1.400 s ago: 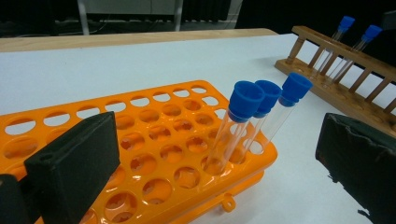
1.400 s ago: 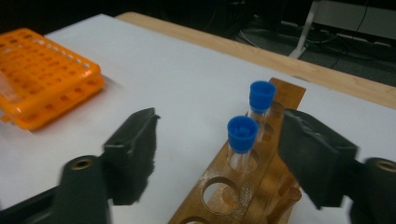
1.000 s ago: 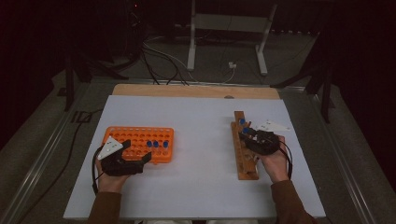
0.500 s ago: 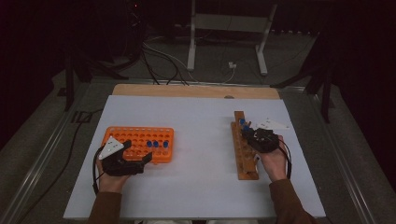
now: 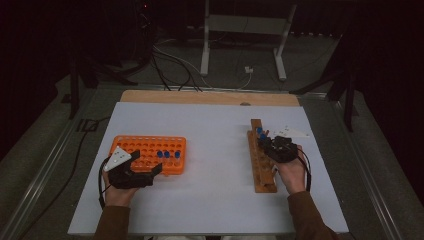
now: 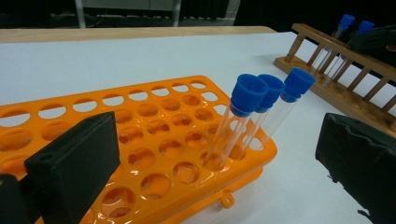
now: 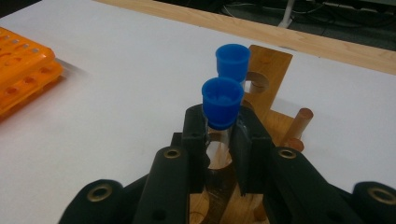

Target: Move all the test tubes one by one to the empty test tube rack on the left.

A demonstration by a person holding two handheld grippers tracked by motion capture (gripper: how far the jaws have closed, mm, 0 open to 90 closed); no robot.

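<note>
A blue-capped test tube [image 7: 221,116] is being pinched by the right gripper [image 7: 219,140], whose jaws have just been closing, in the wooden rack [image 5: 261,165] near the table's [image 5: 210,125] right edge. The left gripper [image 6: 210,154] is being held spread wide beside the orange rack [image 6: 154,154].

A metal stand [image 5: 240,30] rises beyond the worktop's [image 5: 210,125] far edge, with cables [image 5: 170,60] lying on the floor [image 5: 45,150].

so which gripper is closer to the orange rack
Left. The left gripper sits at the orange rack's near edge; the right gripper is across the table at the wooden rack.
</note>
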